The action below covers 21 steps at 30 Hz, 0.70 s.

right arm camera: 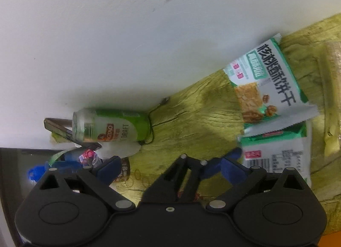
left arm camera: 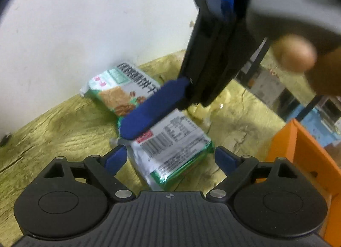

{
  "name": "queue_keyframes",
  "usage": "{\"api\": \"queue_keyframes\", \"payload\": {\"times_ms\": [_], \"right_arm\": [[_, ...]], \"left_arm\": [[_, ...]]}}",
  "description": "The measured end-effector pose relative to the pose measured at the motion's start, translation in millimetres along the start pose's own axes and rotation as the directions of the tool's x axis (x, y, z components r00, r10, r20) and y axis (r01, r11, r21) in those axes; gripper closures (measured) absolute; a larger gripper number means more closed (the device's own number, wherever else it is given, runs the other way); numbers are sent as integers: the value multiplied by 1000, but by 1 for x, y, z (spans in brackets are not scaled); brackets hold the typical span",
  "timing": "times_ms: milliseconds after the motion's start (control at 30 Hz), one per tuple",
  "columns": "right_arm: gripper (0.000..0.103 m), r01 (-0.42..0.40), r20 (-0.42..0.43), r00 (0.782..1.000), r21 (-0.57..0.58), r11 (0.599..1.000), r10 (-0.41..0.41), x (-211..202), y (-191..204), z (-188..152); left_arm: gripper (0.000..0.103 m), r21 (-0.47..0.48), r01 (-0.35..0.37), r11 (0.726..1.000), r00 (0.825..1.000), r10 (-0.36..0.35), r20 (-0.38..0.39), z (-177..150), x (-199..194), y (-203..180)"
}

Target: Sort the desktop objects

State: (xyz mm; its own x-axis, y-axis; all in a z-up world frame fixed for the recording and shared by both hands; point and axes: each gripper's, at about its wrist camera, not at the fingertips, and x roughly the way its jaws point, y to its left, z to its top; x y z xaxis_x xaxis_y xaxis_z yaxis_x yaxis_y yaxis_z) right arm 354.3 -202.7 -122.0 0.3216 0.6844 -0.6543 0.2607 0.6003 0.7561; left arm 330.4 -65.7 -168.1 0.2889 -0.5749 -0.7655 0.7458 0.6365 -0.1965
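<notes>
The left tool (left arm camera: 170, 157) is hovering with its jaws standing wide, gripping nothing; the nearer biscuit packet (left arm camera: 174, 149), barcode side up, is lying on the tabletop (left arm camera: 64, 132) between its blue fingers (left arm camera: 116, 158), untouched; the second biscuit packet (left arm camera: 115, 89) is lying beyond it, close to the tabletop's back edge by the wall (left arm camera: 85, 23); the right tool (right arm camera: 170, 166) is standing spread and empty, both packets off to its right; a green can (right arm camera: 110, 125) is lying at the back edge.
</notes>
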Motion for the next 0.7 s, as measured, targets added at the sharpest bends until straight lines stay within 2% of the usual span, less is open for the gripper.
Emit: {"api": "queue_keyframes", "payload": {"times_ms": [133, 400, 700], "right_arm": [[3, 30, 34, 999, -25, 999, -29, -7, 8, 0], [2, 92, 88, 992, 18, 996, -93, -37, -22, 6], [2, 113, 118, 986, 49, 992, -118, -48, -37, 8]], "left_arm": [[12, -29, -12, 1000, 1000, 12, -3, -3, -3, 10], [12, -40, -20, 999, 1000, 20, 3, -2, -8, 13], [12, -44, -25, 999, 1000, 25, -6, -3, -6, 13]]}}
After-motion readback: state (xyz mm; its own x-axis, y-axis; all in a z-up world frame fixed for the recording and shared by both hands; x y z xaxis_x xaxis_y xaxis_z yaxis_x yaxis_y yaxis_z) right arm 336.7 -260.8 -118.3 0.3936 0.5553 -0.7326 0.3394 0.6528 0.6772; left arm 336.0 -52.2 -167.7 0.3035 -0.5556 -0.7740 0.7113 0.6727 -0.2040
